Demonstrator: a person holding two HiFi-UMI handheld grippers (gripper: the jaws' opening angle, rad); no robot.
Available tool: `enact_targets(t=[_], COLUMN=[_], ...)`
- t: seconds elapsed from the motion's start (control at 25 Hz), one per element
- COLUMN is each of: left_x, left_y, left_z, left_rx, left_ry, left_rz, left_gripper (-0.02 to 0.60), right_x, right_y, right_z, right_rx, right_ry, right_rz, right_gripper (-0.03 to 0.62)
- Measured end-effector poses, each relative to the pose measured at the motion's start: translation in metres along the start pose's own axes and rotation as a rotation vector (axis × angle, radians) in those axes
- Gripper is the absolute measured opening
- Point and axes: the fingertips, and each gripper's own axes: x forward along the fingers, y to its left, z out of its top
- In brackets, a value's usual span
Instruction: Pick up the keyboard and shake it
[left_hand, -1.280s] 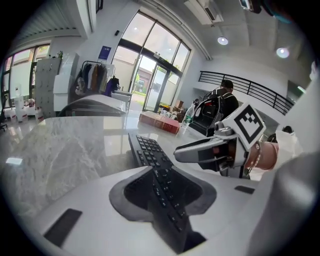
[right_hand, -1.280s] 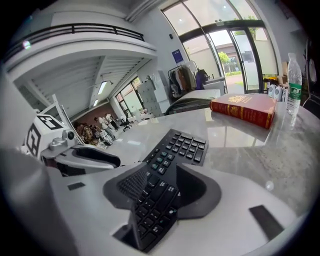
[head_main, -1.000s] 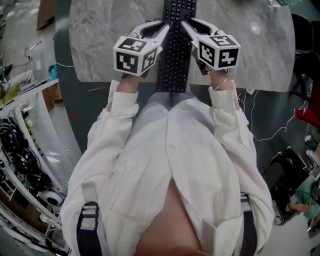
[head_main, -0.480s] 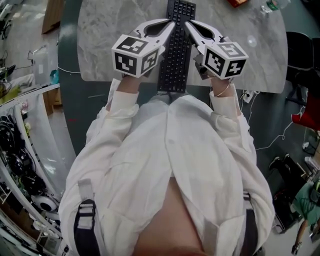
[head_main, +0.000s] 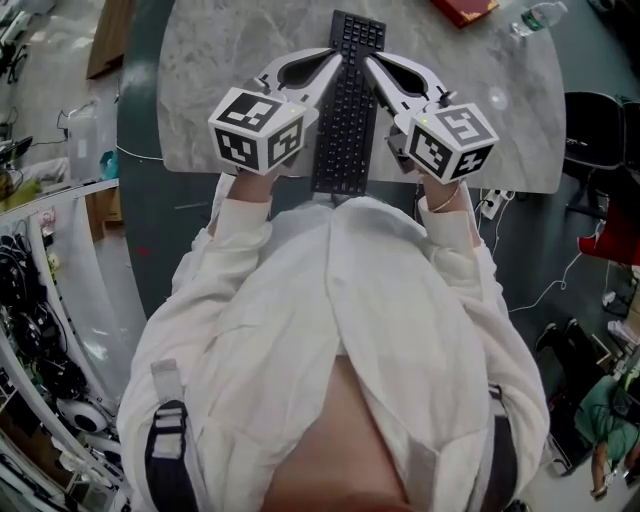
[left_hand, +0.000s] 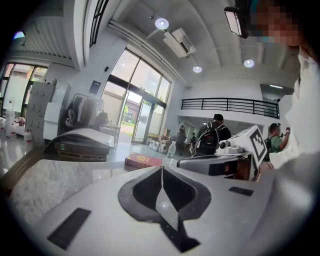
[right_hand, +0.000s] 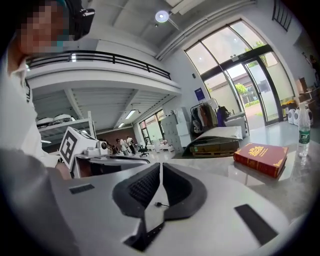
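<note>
The black keyboard (head_main: 347, 120) lies lengthwise away from me on the marble table (head_main: 230, 60), its near end over the table's front edge. My left gripper (head_main: 338, 56) meets its left long edge and my right gripper (head_main: 368, 58) its right long edge, tip against side. In the left gripper view the left gripper (left_hand: 161, 169) has its jaws drawn fully together, nothing between them. The right gripper (right_hand: 161, 165) looks the same in its own view. From above I cannot tell whether the keyboard is off the table.
A red book (head_main: 465, 10) and a water bottle (head_main: 535, 17) lie at the table's far right. A dark chair (head_main: 600, 130) stands right of the table. A power strip (head_main: 492, 205) and cables lie on the floor, with cluttered shelves at the left.
Both marker cubes have grown larger while the table has shrunk, so the grippers have risen toward my head. Their tips stay at the keyboard's sides. The keyboard's far end, book and bottle have come into view.
</note>
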Motion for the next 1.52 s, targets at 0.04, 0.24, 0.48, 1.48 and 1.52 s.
enact_targets(t=[0.04, 0.24, 0.48, 1.48, 1.52], left_x=[0.000, 0.000, 0.002, 0.008, 0.008], left_y=[0.001, 0.003, 0.004, -0.009, -0.008], left_z=[-0.001, -0.006, -0.011, -0.027, -0.029], left_rx=[-0.003, -0.002, -0.021, -0.028, -0.026], left_ry=[0.003, 0.011, 0.020, 0.049, 0.051], left_rz=[0.003, 0.012, 0.010, -0.036, -0.036], left_gripper=[0.020, 0.020, 0.020, 0.018, 0.018], right_x=[0.001, 0.005, 0.007, -0.002, -0.002], right_y=[0.000, 0.005, 0.008, 0.026, 0.026], right_z=[0.000, 0.002, -0.001, -0.013, -0.014], right_rx=[-0.005, -0.026, -0.033, -0.181, -0.184], right_ry=[0.003, 0.021, 0.044, 0.183, 0.185], right_rz=[0.007, 0.035, 0.057, 0.119, 0.121], right_gripper=[0.040, 0.035, 0.032, 0.028, 0.028])
